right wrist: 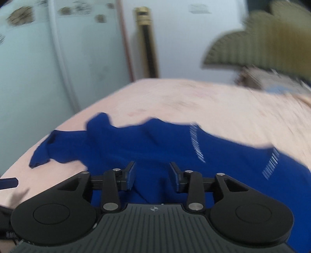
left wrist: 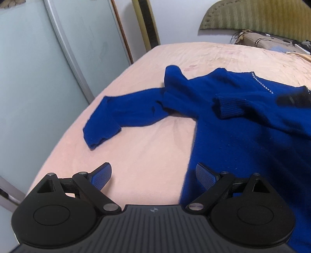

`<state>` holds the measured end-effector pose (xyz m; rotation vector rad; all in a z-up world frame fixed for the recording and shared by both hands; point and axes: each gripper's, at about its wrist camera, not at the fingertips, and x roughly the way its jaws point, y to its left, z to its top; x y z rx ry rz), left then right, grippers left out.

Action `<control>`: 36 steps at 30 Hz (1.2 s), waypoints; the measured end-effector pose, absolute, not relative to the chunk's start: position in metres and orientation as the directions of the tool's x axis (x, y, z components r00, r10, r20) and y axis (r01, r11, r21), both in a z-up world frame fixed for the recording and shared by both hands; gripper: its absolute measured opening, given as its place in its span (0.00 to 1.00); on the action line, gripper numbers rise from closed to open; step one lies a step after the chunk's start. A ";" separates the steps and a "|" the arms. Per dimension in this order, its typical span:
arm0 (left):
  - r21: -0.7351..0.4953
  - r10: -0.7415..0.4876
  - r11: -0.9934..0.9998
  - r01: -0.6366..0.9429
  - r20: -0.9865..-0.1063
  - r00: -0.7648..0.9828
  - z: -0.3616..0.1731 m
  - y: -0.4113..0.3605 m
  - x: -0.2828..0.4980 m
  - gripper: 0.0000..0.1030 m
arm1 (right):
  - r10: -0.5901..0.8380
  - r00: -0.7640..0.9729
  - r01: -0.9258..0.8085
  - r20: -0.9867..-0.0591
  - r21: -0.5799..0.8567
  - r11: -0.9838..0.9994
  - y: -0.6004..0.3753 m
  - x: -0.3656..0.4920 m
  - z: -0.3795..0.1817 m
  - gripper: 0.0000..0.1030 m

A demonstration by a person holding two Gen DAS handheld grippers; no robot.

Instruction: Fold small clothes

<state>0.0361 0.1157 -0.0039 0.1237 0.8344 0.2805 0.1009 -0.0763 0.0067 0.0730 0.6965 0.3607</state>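
Observation:
A royal-blue knit sweater (left wrist: 233, 126) lies spread on the pink bed sheet (left wrist: 145, 151). One sleeve (left wrist: 116, 114) stretches out to the left; the other sleeve's ribbed cuff (left wrist: 229, 107) is laid across the chest. A line of small beads (left wrist: 262, 83) runs down from the neckline. My left gripper (left wrist: 153, 169) is open wide, one finger over bare sheet and the other over the sweater's near left edge. The right wrist view is motion-blurred: my right gripper (right wrist: 152, 164) hovers over the sweater (right wrist: 155, 144), jaws apart, with fabric below them and neither pad pressing on it.
Pale sliding wardrobe doors (left wrist: 38, 77) stand close beyond the bed's left edge. An olive padded headboard (left wrist: 252, 17) and a patterned pillow (left wrist: 268, 40) are at the far right. A dark blurred shape (left wrist: 291, 99) hangs over the sweater's right shoulder.

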 end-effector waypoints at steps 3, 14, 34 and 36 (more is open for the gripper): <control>0.191 0.272 0.962 -0.195 -0.726 0.631 -0.005 0.116 0.038 0.92 | 0.285 0.654 -0.253 -0.701 0.153 0.955 -0.085 0.103 -0.019 0.45; 0.247 0.452 0.884 -0.397 -0.667 0.592 -0.002 0.177 0.053 0.92 | 0.309 0.686 -0.280 -0.659 0.154 0.948 -0.090 0.073 -0.028 0.67; 0.217 0.484 0.842 -0.493 -0.707 0.516 -0.008 0.250 0.150 0.11 | 0.356 0.705 -0.378 -0.614 0.101 0.920 -0.077 0.061 -0.042 0.99; 0.205 0.489 0.836 -0.509 -0.698 0.523 -0.004 0.255 0.145 0.10 | 0.353 0.705 -0.378 -0.615 0.095 0.921 -0.077 0.060 -0.042 0.99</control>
